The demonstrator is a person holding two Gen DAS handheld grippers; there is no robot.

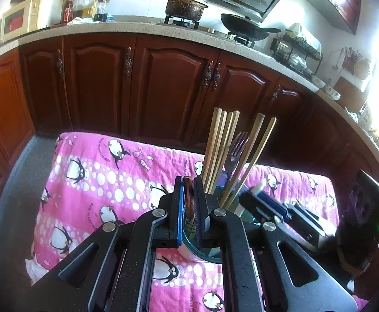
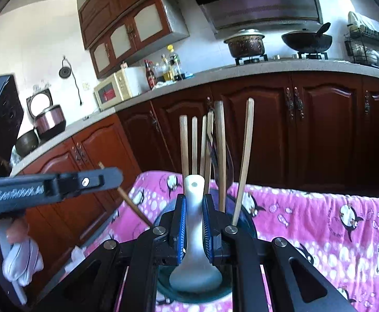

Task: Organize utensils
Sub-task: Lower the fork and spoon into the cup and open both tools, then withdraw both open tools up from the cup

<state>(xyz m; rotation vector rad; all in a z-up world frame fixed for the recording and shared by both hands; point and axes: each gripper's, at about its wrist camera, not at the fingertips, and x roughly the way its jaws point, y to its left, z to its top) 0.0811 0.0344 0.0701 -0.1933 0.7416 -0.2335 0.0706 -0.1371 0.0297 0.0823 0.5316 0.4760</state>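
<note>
Left tool (image 1: pixel 188 192) clamps the cup rim (image 1: pixel 189 195) steady as the right tool (image 2: pixel 192 208), gripping a white spoon (image 2: pixel 194 234), should lower it straight, clear of the chopsticks (image 2: pixel 220 143).

pink penguin cloth (image 1: pixel 106 182) near, dark wood cabinets (image 1: pixel 171 88) behind, speckled countertop (image 1: pixel 127 30) far, cream microwave (image 1: pixel 20 20) far left, bottles (image 1: pixel 88 5), lidded pot (image 1: pixel 185 5) and black wok (image 1: pixel 244 26) on stove, dish rack (image 1: pixel 296 49) far right, rice cooker (image 2: pixel 49 119)

Dark red wooden cabinets (image 1: pixel 163 83) run beneath a pale speckled countertop (image 1: pixel 127 27), with white tiled walls (image 2: pixel 202 41) behind. Bright daylight floods from the right; the floor (image 1: pixel 15 182) is grey.
</note>
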